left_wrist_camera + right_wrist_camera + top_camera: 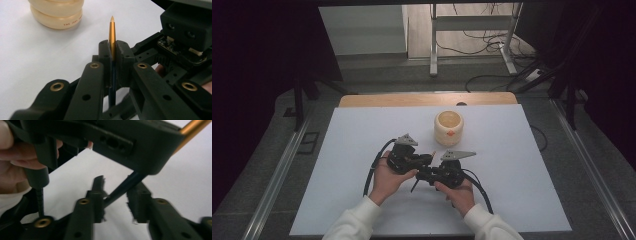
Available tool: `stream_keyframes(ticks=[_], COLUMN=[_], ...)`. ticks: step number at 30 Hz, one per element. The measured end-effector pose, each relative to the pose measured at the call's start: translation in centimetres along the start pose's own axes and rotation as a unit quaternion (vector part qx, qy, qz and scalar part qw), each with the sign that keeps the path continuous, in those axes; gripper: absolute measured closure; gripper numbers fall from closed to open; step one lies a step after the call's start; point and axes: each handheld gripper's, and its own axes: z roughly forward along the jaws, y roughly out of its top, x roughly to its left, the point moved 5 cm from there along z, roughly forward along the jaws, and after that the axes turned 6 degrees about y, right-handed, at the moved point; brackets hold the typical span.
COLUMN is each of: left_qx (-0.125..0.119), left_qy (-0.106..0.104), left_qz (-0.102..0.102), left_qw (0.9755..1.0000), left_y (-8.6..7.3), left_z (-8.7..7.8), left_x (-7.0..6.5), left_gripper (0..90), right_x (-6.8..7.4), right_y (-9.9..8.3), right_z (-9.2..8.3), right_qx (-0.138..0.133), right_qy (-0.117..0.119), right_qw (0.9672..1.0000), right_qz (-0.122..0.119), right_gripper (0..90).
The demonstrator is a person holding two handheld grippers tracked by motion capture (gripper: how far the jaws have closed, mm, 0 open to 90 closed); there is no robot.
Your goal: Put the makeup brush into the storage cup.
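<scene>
Pen (112, 37), gold tip up, frame centre: we see left gripper (113, 51) clamped tight on it. Right gripper (116, 195) lower centre, jaws part-open around dark barrel, contact unclear. Cream ribbed container (448, 127) just above.

Both grippers, left (428, 159) and right (418, 176), are matte black with brass-ringed screw holes along the jaw arms. Each carries a grey three-cornered plate (406, 139) on top and trails a black cable (373, 172). The person wears white sleeves (357, 220).
</scene>
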Motion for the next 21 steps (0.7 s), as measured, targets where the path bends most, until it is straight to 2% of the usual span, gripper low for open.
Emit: stream_keyframes(ticks=[3,6,10,13,16,20,21], left_qx=[-0.009,-0.017,-0.026,-0.033,-0.047,-0.059,-0.061], left_qy=[-0.002,-0.008,-0.012,-0.009,-0.012,-0.002,0.003], left_qz=[0.003,0.007,0.014,0.017,0.011,0.007,0.004], left_qw=[1.0,0.9998,0.9995,0.9993,0.9988,0.9982,0.9982], left_y=[0.1,0.2,0.2,0.3,0.5,0.5,0.5], left_z=[-0.2,-0.4,-0.5,-0.6,-1.0,-1.6,-1.8], left_x=[-0.1,-0.2,-0.5,-0.6,-0.7,-0.4,-0.3], left_gripper=[83.6,82.5,78.8,71.7,62.4,48.2,48.2], right_x=[-0.3,-0.5,-0.5,-0.5,-0.7,-0.7,-0.7], right_y=[0.0,0.2,0.2,0.3,0.3,0.4,0.5], right_z=[-0.3,-0.6,-0.7,-0.8,-1.0,-1.3,-1.4], right_qx=[0.001,-0.003,-0.004,-0.004,-0.004,-0.008,-0.009], right_qy=[-0.001,-0.003,-0.009,-0.014,-0.022,-0.028,-0.029], right_qw=[0.9999,0.9997,0.9997,0.9997,0.9996,0.9995,0.9994], right_qz=[0.012,0.023,0.024,0.021,0.019,0.015,0.014], right_gripper=[76.7,80.1,83.2,83.2,83.2,83.3,83.3])
